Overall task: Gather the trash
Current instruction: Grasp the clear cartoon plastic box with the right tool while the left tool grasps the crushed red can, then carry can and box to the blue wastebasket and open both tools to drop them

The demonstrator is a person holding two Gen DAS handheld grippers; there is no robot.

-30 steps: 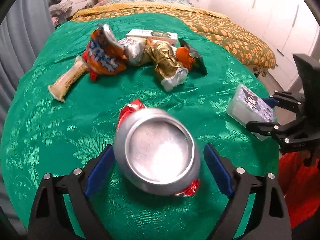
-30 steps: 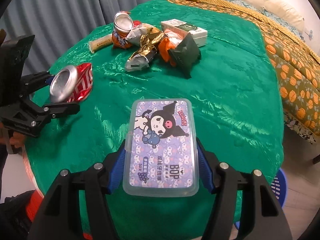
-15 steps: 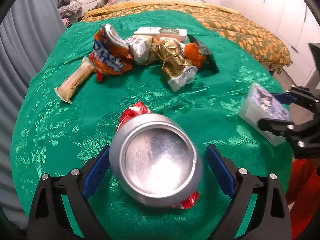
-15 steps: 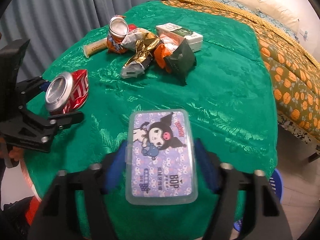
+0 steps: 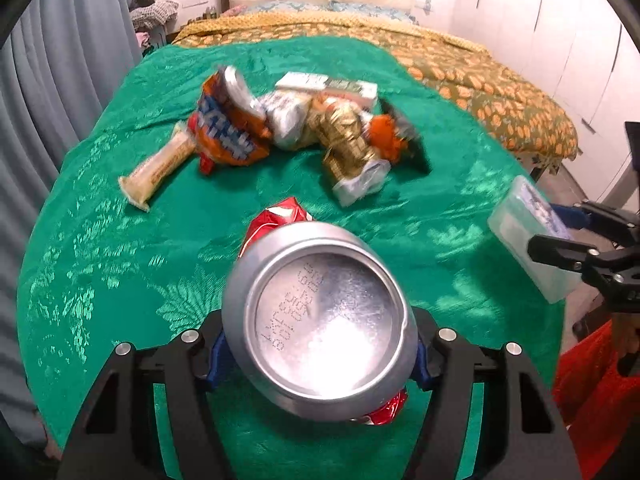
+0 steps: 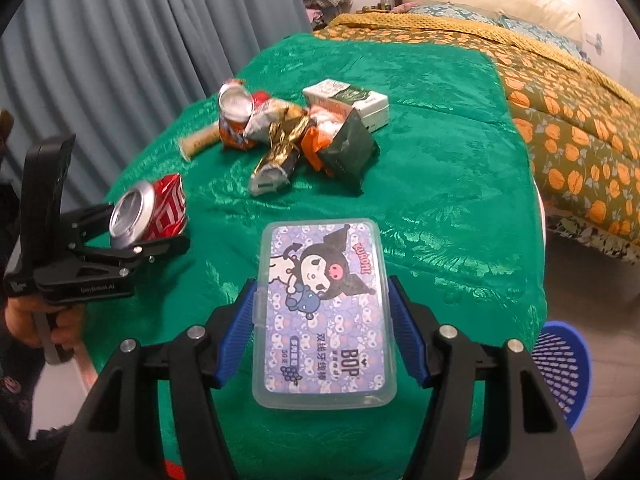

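Observation:
My left gripper [image 5: 318, 346] is shut on a crushed red soda can [image 5: 320, 320], silver base toward the camera, held above the green cloth; it also shows in the right wrist view [image 6: 148, 216]. My right gripper [image 6: 322, 316] is shut on a clear plastic box with a purple cartoon lid [image 6: 324, 312], seen edge-on in the left wrist view [image 5: 528, 236]. A pile of trash lies mid-table: an orange crushed can [image 5: 228, 128], a gold wrapper [image 5: 348, 140], a dark green packet [image 6: 348, 152], a white carton [image 6: 348, 100] and a beige wrapped bar [image 5: 160, 168].
The table has a green patterned cloth [image 6: 440, 184]. A blue perforated basket [image 6: 560, 376] stands on the floor at the right. A bed with an orange floral cover [image 6: 580, 120] lies behind. Grey curtains [image 6: 120, 40] hang at the left. Red fabric [image 5: 592, 392] shows lower right in the left wrist view.
My left gripper has closed onto the red can and lifted back a little. My right gripper has drawn back slightly with the box.

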